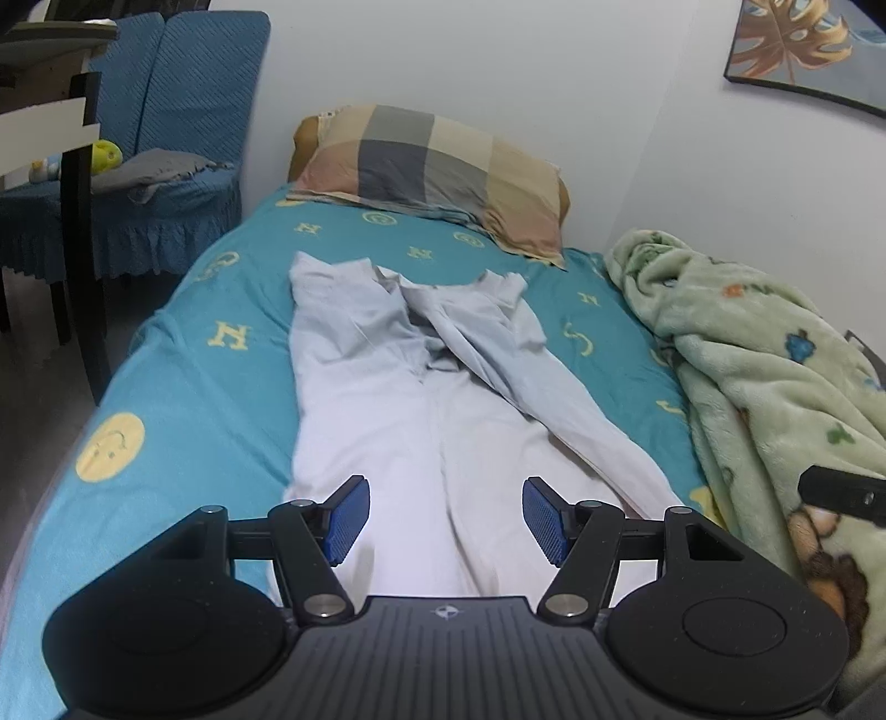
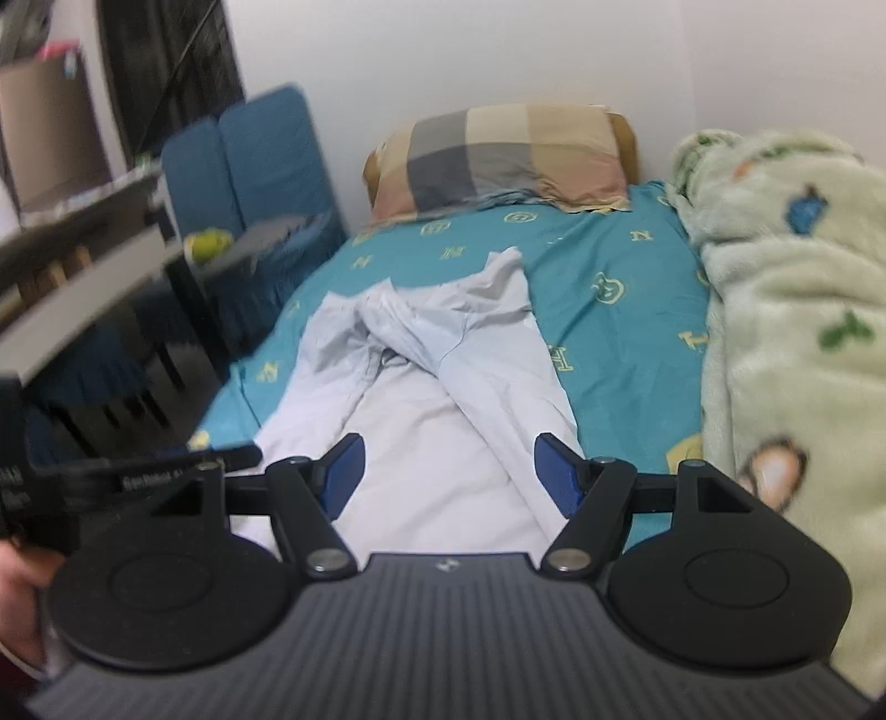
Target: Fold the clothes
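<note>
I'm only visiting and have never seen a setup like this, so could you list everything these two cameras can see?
shirt: one, pale blue, spread along the middle of the bed, sleeves folded across it
bed sheet: one, teal with yellow letters
pillow: one, checked beige and grey, at the head by the wall
blanket: one, pale green with cartoon prints, heaped along the wall side
chairs: two, blue covers, beside the bed
toy: one, yellow-green, on a chair seat
picture: one, leaf print, on the wall
left gripper: black, blue fingers open, over the shirt hem
right gripper: same, open
</note>
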